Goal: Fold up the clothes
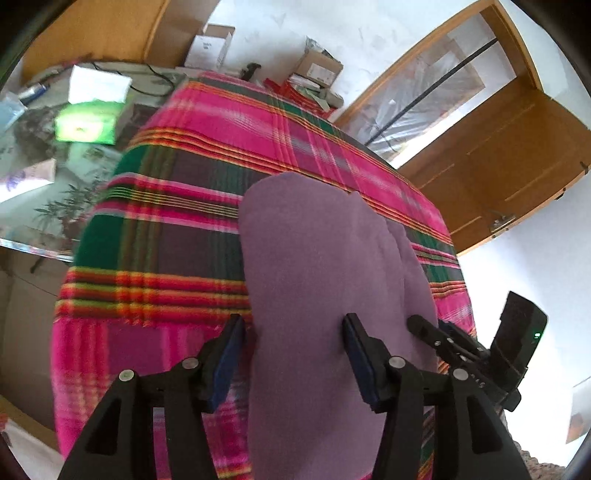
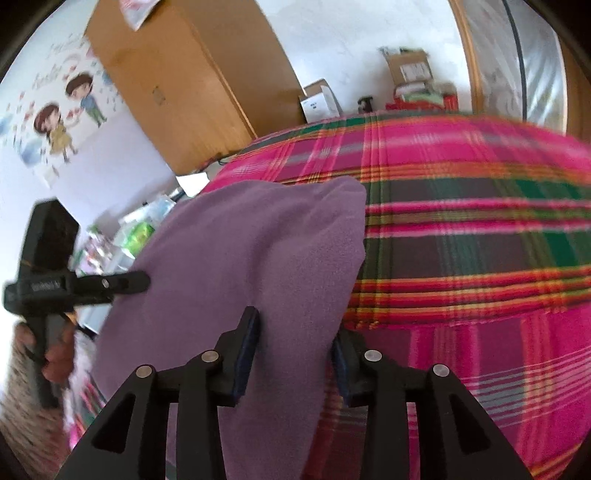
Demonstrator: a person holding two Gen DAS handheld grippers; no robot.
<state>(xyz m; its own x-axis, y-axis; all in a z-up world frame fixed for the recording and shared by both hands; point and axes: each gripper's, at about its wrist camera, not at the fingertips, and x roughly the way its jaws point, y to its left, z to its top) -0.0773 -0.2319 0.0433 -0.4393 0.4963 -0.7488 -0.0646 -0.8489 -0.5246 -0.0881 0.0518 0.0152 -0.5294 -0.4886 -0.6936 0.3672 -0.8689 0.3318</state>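
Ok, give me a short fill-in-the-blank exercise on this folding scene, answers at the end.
1. The garment being folded is ____ in colour.
2. It lies on a pink plaid ____.
3. The jaws of the left gripper stand ____.
4. The wooden door at the right of the left wrist view stands ____.

Answers: purple; blanket; open; open

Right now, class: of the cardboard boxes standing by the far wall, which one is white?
The white box beside the wooden cabinet; the other box, nearer the door, is plain brown cardboard.
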